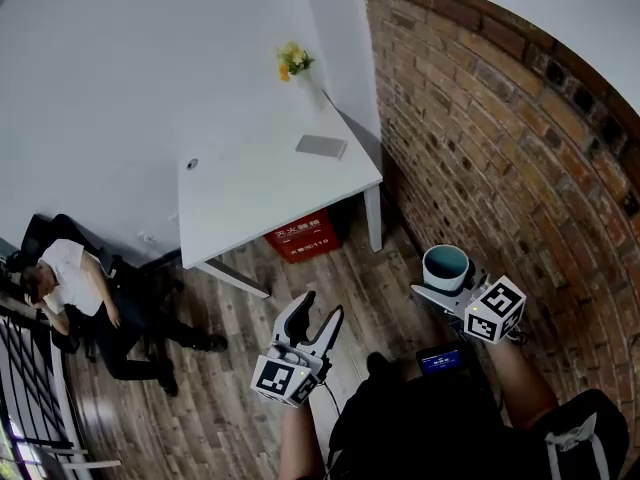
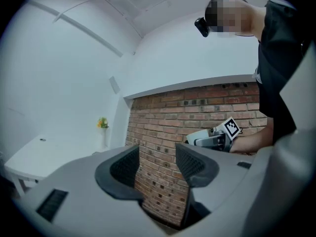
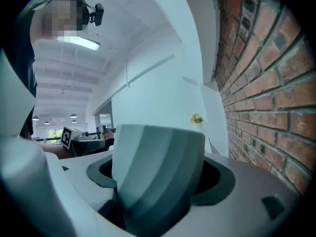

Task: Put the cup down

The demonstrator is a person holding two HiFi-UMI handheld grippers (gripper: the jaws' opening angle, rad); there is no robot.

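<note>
Carry step: cup [image 1: 445, 266] clamped in right tongs [image 3: 157, 191], well apart from counter [image 1: 260, 193]. Empty left tongs [image 2: 157, 169] parted. Next, likely: cup brought over counter, lowered upright, released.

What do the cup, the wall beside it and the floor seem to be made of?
The cup: probably glazed ceramic, possibly plastic; smooth, thick pale rim, teal bands, soft sheen. The wall: bare brick, rough and matte, with visible mortar lines. The floor: wood or wood-look planks, dark, grain and plank seams showing.
</note>
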